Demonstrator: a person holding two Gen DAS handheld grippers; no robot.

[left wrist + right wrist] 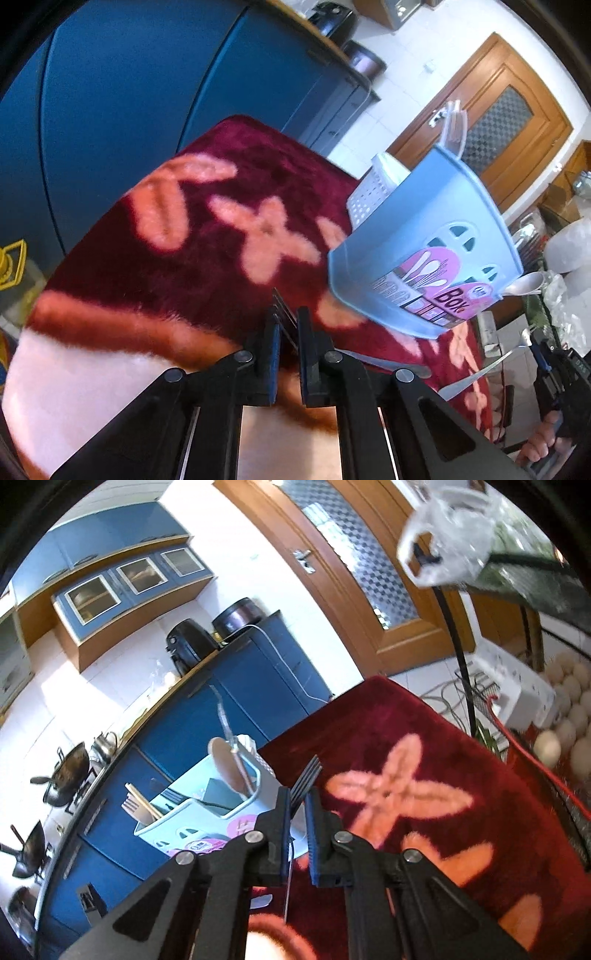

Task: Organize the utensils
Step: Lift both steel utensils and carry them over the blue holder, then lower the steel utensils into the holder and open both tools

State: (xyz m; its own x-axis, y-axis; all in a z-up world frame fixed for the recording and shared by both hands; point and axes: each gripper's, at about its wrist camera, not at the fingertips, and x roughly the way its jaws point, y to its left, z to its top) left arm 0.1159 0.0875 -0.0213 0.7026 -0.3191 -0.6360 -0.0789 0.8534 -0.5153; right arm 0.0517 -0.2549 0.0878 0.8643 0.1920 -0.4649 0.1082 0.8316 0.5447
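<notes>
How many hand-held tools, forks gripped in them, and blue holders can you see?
Tools: 2 (left tool, right tool)
Forks: 2 (left fork, right fork)
Blue holder: 1
Total: 5

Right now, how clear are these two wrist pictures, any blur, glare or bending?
Left wrist view: blanket and blue box smeared by motion blur, fork in the jaws sharper, cabinet lines bowed by the fisheye. Right wrist view: crisper, fork tines clear, sunlight washes out the wall tiles, plastic jug blurred.
</notes>
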